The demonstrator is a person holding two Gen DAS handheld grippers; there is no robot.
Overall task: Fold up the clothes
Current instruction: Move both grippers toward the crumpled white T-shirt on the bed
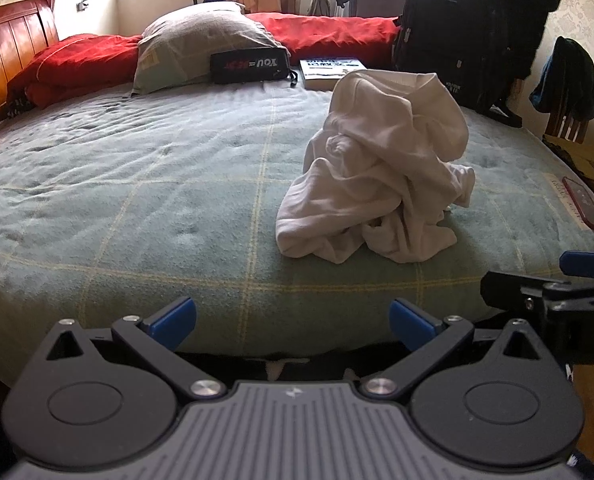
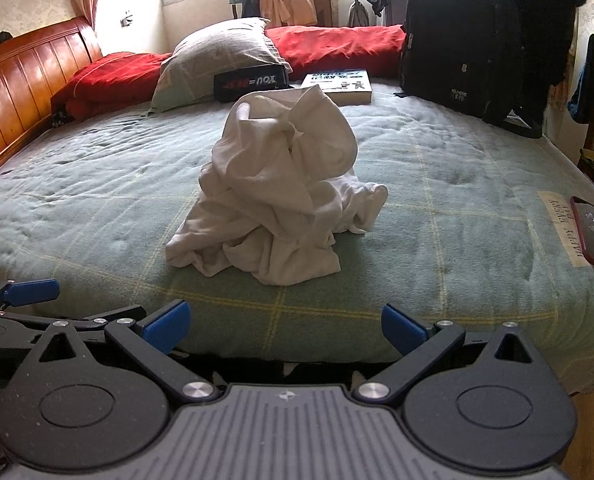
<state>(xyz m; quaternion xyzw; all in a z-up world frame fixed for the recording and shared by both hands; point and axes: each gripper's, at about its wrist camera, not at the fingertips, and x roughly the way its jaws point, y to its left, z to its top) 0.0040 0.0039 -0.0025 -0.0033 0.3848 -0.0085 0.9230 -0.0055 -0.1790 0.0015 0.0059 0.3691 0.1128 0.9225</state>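
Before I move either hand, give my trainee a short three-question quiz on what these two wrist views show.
1. True or false: the white garment already lies folded flat on the bed.
2. What lies at the bed's right edge? A) a phone in a red case B) a mug C) scissors
3. Fill in: both the left gripper and the right gripper have jaws that stand ____, with nothing between them.

Key:
1. False: it sits in a crumpled heap.
2. A
3. open
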